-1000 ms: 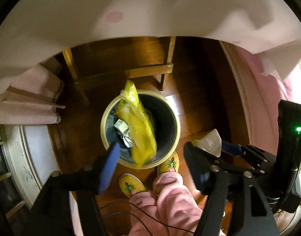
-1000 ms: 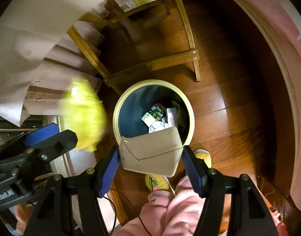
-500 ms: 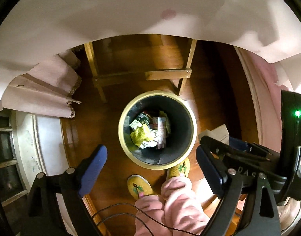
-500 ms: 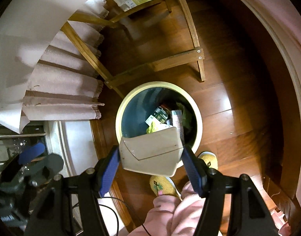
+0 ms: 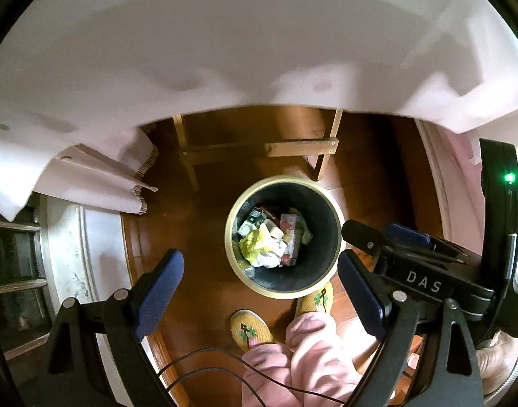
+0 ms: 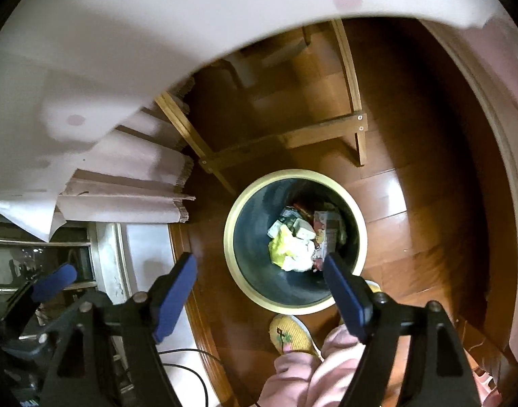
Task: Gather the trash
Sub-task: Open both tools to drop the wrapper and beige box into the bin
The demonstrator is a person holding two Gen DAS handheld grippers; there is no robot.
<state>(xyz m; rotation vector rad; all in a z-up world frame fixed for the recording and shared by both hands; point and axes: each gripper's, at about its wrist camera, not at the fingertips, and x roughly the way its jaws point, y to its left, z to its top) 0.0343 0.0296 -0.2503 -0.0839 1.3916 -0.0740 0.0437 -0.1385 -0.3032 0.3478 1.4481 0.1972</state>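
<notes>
A dark reddish wooden floor point(image 5: 371, 156) is seen across the middle of both views, with glossy reflections at the right of the right wrist view. A white tablecloth point(image 5: 225, 40) fills the upper frame, and light wooden table legs with a crossbar point(image 6: 326, 132) are seen beneath it. Fringed pale pink cloth point(image 6: 123, 169) hangs at left, above white trim point(image 5: 65, 237).

At frame centre the trash bin point(image 6: 294, 183) holds crumpled wrappers point(image 6: 298, 242) on the wooden floor point(image 6: 411, 203), with the right claw point(image 6: 260, 290) spread wide and empty just below it.
</notes>
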